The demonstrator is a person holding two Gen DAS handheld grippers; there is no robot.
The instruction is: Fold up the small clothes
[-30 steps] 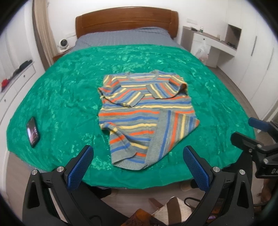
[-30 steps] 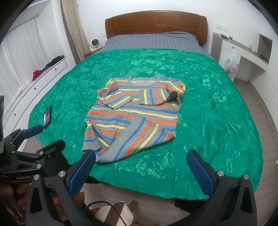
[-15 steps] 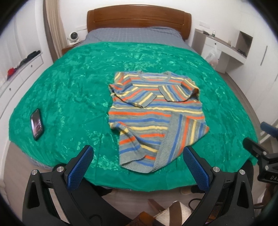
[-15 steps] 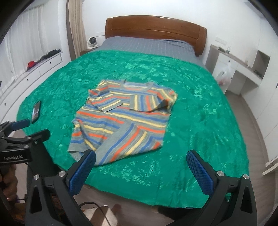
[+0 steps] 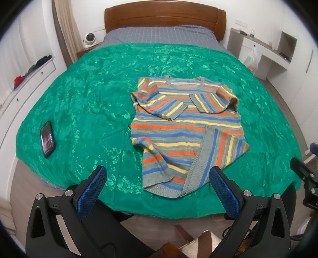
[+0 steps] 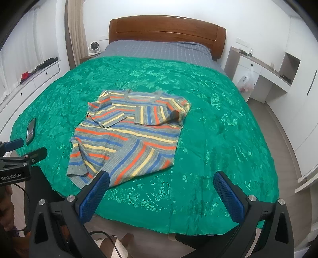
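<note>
A small striped knit sweater [image 5: 184, 127] lies flat on the green bedspread [image 5: 89, 103], both sleeves folded in over the chest and its lower right corner turned up over the body. It also shows in the right wrist view [image 6: 129, 135]. My left gripper [image 5: 157, 176] is open and empty, held above the bed's foot edge just short of the sweater's hem. My right gripper [image 6: 162, 182] is open and empty, near the foot edge to the right of the hem. Each gripper shows at the edge of the other's view.
A black phone [image 5: 47, 139] lies on the bedspread at the left edge. A wooden headboard [image 5: 165, 17] stands at the far end. White drawers [image 5: 23, 83] run along the left wall, a white desk [image 5: 264, 53] along the right. Floor lies below the bed's foot.
Both grippers have shifted and turned slightly, so the sweater sits further right in the left view and further left in the right view. The sweater has not moved. Both jaws stay open.
</note>
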